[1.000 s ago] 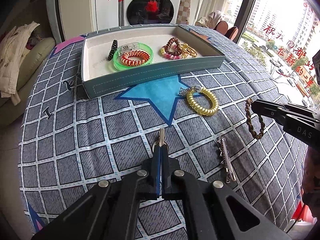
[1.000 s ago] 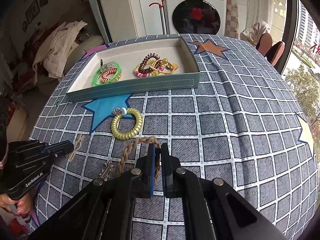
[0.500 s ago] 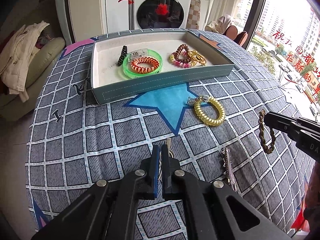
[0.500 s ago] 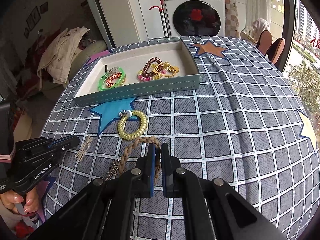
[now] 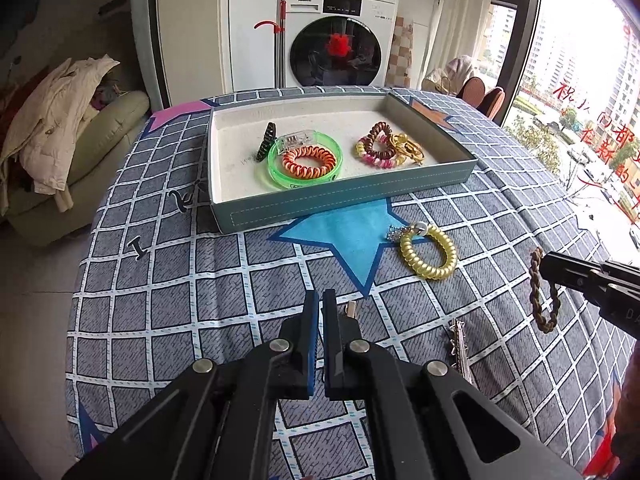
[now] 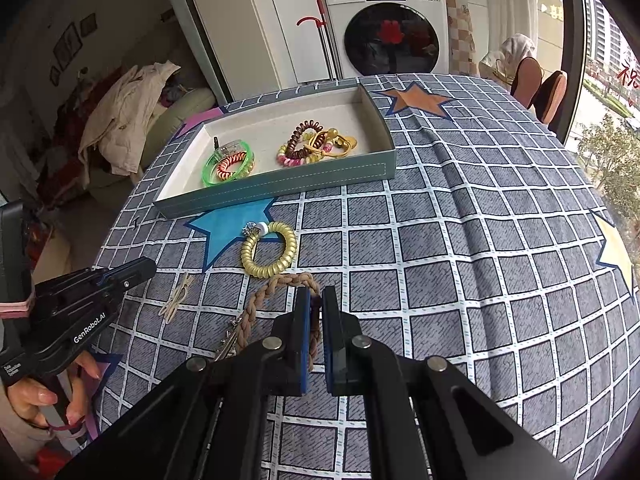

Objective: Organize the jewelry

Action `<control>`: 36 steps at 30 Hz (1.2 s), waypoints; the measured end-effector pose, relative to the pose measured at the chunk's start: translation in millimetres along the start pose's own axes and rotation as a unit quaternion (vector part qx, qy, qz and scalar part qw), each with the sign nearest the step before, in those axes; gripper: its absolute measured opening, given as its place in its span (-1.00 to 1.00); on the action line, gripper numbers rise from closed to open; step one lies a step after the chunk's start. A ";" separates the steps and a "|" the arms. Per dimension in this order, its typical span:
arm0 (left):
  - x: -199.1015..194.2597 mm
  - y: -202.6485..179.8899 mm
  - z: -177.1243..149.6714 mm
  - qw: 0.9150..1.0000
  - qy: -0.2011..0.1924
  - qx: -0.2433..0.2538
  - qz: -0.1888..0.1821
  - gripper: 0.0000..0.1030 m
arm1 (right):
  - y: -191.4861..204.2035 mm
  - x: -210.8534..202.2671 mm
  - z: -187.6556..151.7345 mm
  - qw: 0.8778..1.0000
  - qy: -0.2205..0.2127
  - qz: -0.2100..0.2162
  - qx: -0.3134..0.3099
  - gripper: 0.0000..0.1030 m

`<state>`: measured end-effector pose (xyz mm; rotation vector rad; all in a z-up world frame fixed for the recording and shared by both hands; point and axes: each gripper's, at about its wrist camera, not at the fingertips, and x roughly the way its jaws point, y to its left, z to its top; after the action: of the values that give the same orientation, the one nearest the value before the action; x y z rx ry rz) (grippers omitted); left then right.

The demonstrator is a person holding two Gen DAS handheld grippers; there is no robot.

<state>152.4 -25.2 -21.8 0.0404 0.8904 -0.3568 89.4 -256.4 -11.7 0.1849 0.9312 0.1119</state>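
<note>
Our right gripper [image 6: 316, 308], low centre of frame, pinches the braided bracelet [image 6: 256, 308] clear of the cloth, ready for the tray [image 6: 280, 190] at upper left. Our left gripper [image 5: 321, 308] is closed, apparently empty, beside a small clip [image 5: 351, 310].

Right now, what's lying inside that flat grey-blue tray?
Inside the grey-blue tray: a green plastic bangle around an orange spiral tie, a dark clip, tangled coil ties. Beneath the tangle is hidden.
</note>
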 end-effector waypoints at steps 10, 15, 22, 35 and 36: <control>-20.2 2.1 -1.4 0.999 -0.038 0.000 -0.034 -0.62 | 2.9 -3.6 -0.2 1.000 -0.002 0.003 0.000 -0.88; -28.4 7.2 -1.2 0.998 -0.046 -0.013 -0.034 -0.62 | 1.1 -4.1 -0.3 1.000 -0.001 0.009 0.008 -0.88; -22.5 11.4 -8.6 0.997 -0.048 -0.033 -0.050 1.00 | 1.3 -4.2 -1.1 1.000 -0.001 0.010 0.010 -0.88; 35.3 3.1 -3.9 0.997 0.037 -0.041 0.055 1.00 | 0.6 -4.1 -2.3 1.000 0.000 0.013 0.015 -0.88; 39.7 3.0 -3.8 0.996 0.045 -0.039 0.064 1.00 | 0.3 -4.0 -3.0 1.000 0.001 0.013 0.015 -0.88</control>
<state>173.3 -33.1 -54.9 0.0424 0.9839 -0.2017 84.6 -256.4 -10.2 0.2246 0.9325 0.1212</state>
